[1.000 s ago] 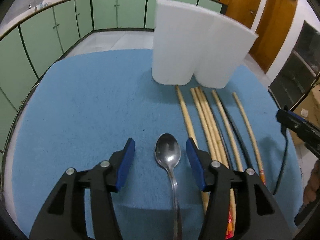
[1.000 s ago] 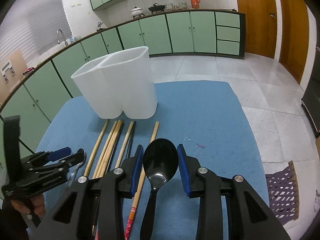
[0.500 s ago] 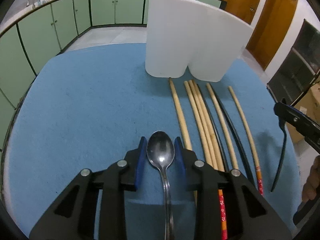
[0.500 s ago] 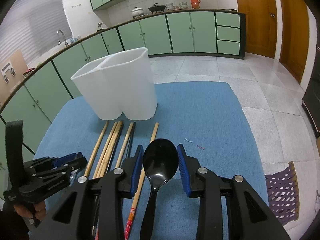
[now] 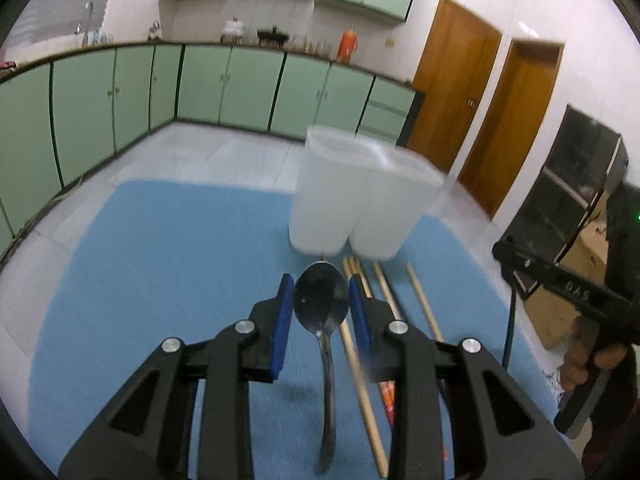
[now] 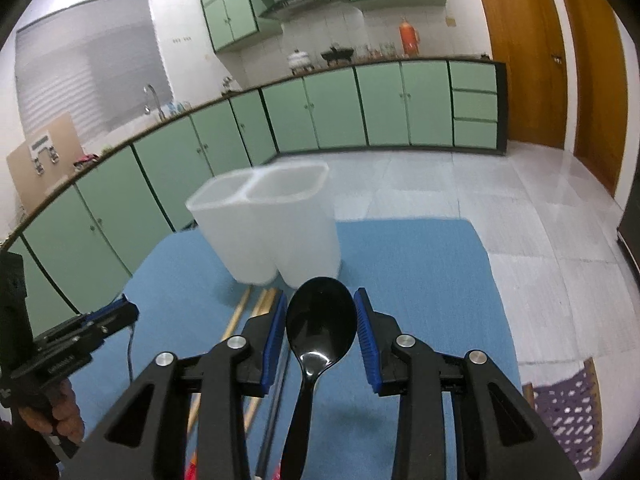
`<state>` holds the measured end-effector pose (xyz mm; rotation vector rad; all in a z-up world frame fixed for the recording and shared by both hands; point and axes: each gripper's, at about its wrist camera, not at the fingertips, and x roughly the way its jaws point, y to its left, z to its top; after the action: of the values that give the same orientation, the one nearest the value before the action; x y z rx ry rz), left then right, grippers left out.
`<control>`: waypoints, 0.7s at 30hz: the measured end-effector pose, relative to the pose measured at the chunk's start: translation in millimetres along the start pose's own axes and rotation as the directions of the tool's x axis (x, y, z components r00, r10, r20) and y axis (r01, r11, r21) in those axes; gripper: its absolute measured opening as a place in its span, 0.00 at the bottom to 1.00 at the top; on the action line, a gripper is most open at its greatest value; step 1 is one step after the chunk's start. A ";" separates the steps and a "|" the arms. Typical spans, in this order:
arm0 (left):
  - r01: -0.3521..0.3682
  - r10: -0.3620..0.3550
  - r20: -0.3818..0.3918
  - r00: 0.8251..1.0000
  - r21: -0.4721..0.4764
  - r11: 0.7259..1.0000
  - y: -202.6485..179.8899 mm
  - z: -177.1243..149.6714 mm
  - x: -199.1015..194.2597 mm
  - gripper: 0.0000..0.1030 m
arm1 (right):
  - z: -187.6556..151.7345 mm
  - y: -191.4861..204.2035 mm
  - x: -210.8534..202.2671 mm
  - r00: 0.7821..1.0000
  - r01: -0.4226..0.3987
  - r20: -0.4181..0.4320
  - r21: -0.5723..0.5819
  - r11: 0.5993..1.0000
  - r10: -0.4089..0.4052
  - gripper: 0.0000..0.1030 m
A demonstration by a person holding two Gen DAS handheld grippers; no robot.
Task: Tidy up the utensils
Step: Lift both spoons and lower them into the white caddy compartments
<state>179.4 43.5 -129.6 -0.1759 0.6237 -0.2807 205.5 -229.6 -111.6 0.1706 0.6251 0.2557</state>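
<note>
My left gripper [image 5: 321, 294] is shut on a metal spoon [image 5: 321, 300], its bowl between the blue pads and its handle hanging toward the camera, lifted off the blue mat [image 5: 160, 264]. My right gripper [image 6: 321, 320] is shut on a black plastic spoon [image 6: 321, 322], also raised above the mat. A white two-compartment holder [image 5: 356, 208] [image 6: 276, 224] stands upright beyond both grippers. Several wooden chopsticks [image 5: 424, 304] [image 6: 240, 312] lie on the mat in front of it. The right gripper shows at the right edge of the left wrist view, the left gripper [image 6: 112, 316] at the left of the right wrist view.
Green kitchen cabinets [image 6: 320, 108] run along the far wall and wooden doors [image 5: 452, 92] stand at the right. A purple lattice basket [image 6: 568, 412] sits on the floor right of the table. A hand [image 5: 592, 364] holds the right gripper's handle.
The left gripper's jaws closed on the metal spoon, then lifted it off the mat and tilted up. The right gripper rose a little with the black spoon.
</note>
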 end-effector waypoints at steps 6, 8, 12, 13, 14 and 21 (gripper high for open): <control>0.022 -0.022 0.112 0.993 -0.001 1.000 -5.5 13.6 -23.2 0.26 | 17.9 8.9 -10.8 0.997 -0.028 0.070 -0.028 0.999 0.030 0.33; 0.029 -0.029 0.141 0.990 -0.001 1.000 -8.2 18.5 -29.4 0.26 | 24.2 12.0 -13.2 0.995 -0.033 0.091 -0.039 0.999 0.036 0.33; 0.048 -0.047 0.184 0.982 -0.001 0.999 -17.1 36.1 -32.6 0.26 | 41.4 15.2 -14.1 0.991 -0.034 0.128 -0.054 0.998 0.040 0.33; 0.054 -0.053 0.195 0.979 0.000 0.999 -21.0 40.7 -34.3 0.26 | 46.9 15.0 -13.7 0.990 -0.037 0.137 -0.055 0.998 0.044 0.33; 0.062 -0.061 0.206 0.977 0.002 0.998 -22.8 45.5 -36.2 0.26 | 53.3 14.8 -13.3 0.988 -0.039 0.149 -0.056 0.998 0.047 0.33; 0.092 -0.100 0.304 0.947 0.041 0.995 -43.2 103.7 -40.3 0.26 | 101.6 14.4 -4.7 0.964 -0.052 0.259 -0.058 0.997 0.065 0.33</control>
<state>201.2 23.1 -14.1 -0.2203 0.3033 -0.3479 259.8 -225.4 -24.5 0.1710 0.3522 0.3004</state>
